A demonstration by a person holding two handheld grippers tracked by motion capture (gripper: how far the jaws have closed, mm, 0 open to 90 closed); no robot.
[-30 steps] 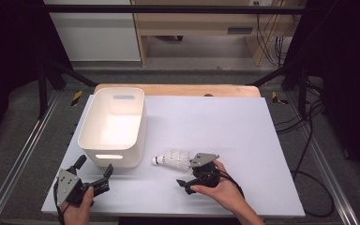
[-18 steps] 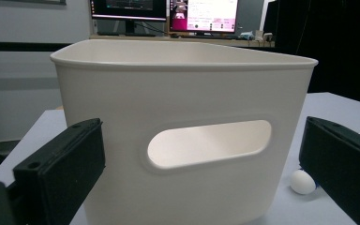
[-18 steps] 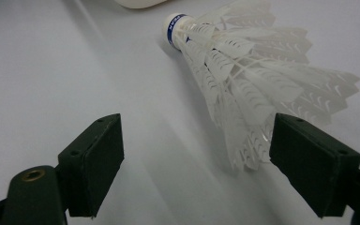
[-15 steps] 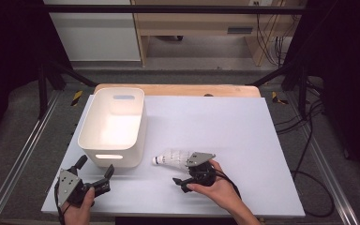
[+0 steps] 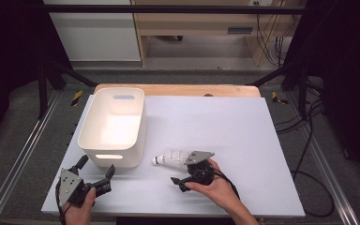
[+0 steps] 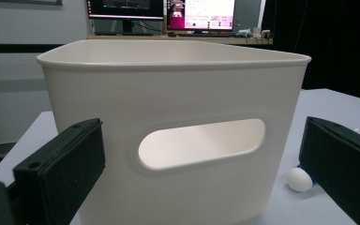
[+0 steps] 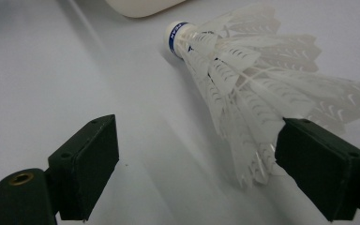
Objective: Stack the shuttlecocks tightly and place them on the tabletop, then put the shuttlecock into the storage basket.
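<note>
High view had me at the near edge of the white table (image 5: pixel 243 122), a gripper in each hand. My right gripper (image 5: pixel 182 182) lay low on the table, just beside the shuttlecock (image 5: pixel 171 158), which rested on its side with its cork end pointing toward the white bin (image 5: pixel 114 126) and its feathers fanned toward my hand. Right gripper view showed my right fingers (image 7: pixel 84 161) spread wide, and they had just been opening a little further; the shuttlecock (image 7: pixel 243 89) sat ahead of them, its feather skirt close against the inner face of one finger, the blue-banded cork farther off. I could not tell whether that finger actually touched the feathers. Nothing was pinched between them.

My left gripper (image 5: pixel 93 180) sat near the front left corner of the table, close to the bin's near wall. Left gripper view had my left fingers (image 6: pixel 63 168) spread apart too, with the bin (image 6: pixel 178 93) and its handle slot between them and the cork tip of the shuttlecock (image 6: pixel 300 179) beside the bin's corner.
</note>
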